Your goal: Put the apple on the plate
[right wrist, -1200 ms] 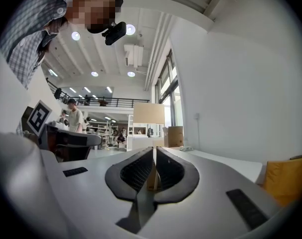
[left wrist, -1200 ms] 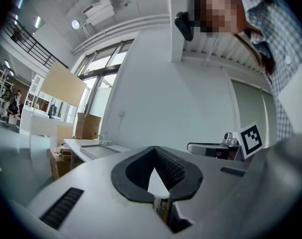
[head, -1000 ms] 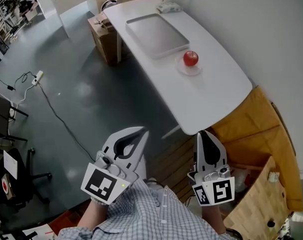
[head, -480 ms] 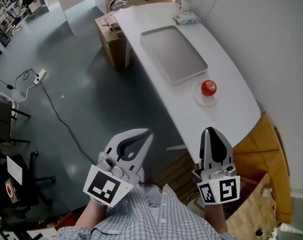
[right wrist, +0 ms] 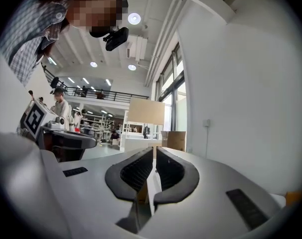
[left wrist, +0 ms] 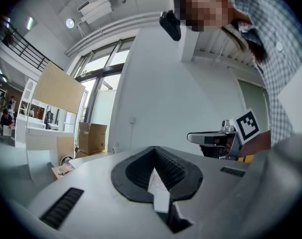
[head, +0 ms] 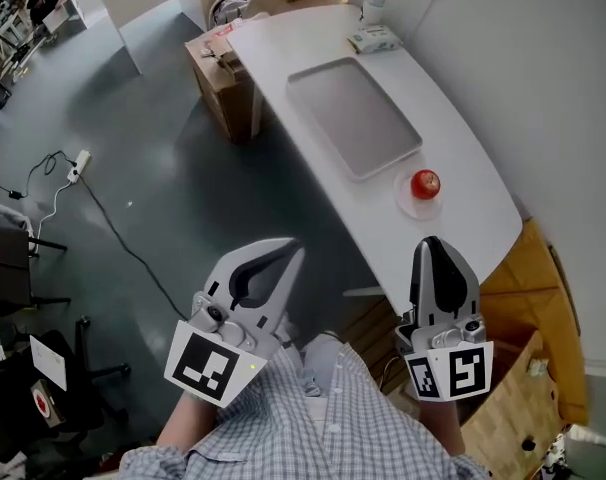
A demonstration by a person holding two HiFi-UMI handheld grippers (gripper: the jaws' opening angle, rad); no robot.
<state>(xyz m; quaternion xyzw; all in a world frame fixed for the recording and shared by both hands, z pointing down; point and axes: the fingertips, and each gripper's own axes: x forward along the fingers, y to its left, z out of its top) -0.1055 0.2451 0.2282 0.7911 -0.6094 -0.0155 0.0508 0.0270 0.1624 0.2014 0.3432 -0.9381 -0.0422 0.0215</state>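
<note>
Sitting on the clear plate point(head: 403, 200) at the white table's point(head: 453, 148) near end, wall-side edge, the red apple point(head: 425, 182) looks placed. The left gripper point(head: 291, 252) and right gripper point(head: 431, 244) are clenched on nothing, well short of the table; best leave the apple undisturbed.

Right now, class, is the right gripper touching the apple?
Apart. In the head view, bare table shows between the right gripper and the apple on its plate; the right gripper view shows shut jaws holding nothing.

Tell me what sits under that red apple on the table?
A small pale plate, resting on the white table. The apple covers the plate's middle, so only its rim shows.
</note>
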